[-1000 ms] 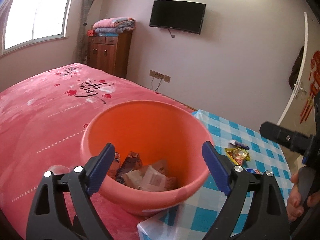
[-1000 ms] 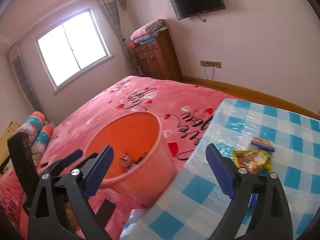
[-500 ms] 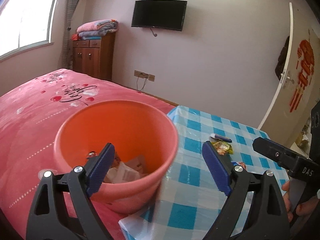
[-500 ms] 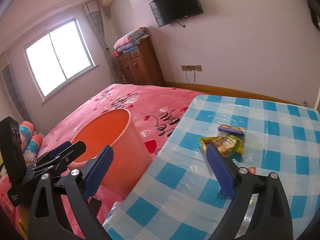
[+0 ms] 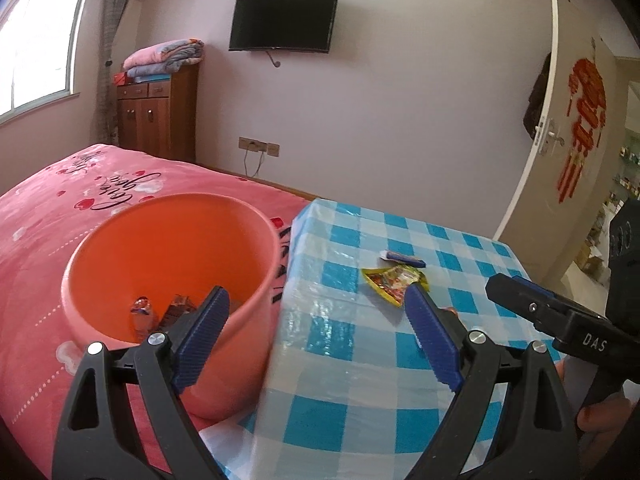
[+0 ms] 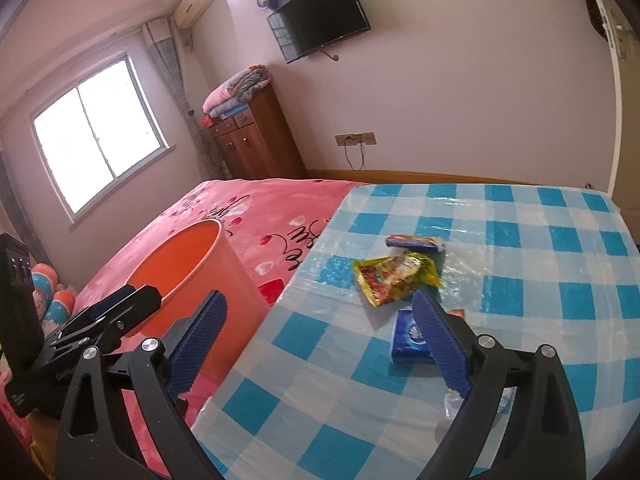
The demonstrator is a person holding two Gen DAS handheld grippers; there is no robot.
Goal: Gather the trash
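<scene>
At the far left a window [image 6: 100, 136] lights the room, with a pink bed [image 5: 48, 216] below it and a wooden cabinet [image 5: 158, 112] carrying folded blankets [image 5: 164, 58] against the wall. An orange bucket [image 5: 120, 240] stands on the bed, just beside the edge of the worktop [image 5: 360, 360], which wears a blue-and-white checked cloth. Inside the bucket lie several wrappers [image 5: 160, 312], partly hidden by the near finger.

The left gripper [image 5: 316, 336] hangs in the air over the gap between bucket and worktop, its 2 blue pads [image 5: 430, 336] wide apart with nothing between them. A black television [image 5: 282, 22] hangs on the wall above.

Further right, on the worktop, the trash lies in a loose group: a yellow snack packet [image 6: 394, 276] in the middle, a small blue-and-red wrapper [image 6: 414, 242] just behind it, and a blue tissue pack [image 6: 408, 338] nearer the camera, partly covered by the right finger in the right wrist view. A small orange scrap [image 6: 456, 313] shows beside that finger; what it is cannot be told.

The right gripper [image 6: 320, 340] also stands open and empty, above the near-left part of the worktop, its right pad close over the tissue pack. A hand [image 5: 600, 428] holds it at the picture's right edge. A white door [image 5: 576, 120] with red decoration closes the scene.
</scene>
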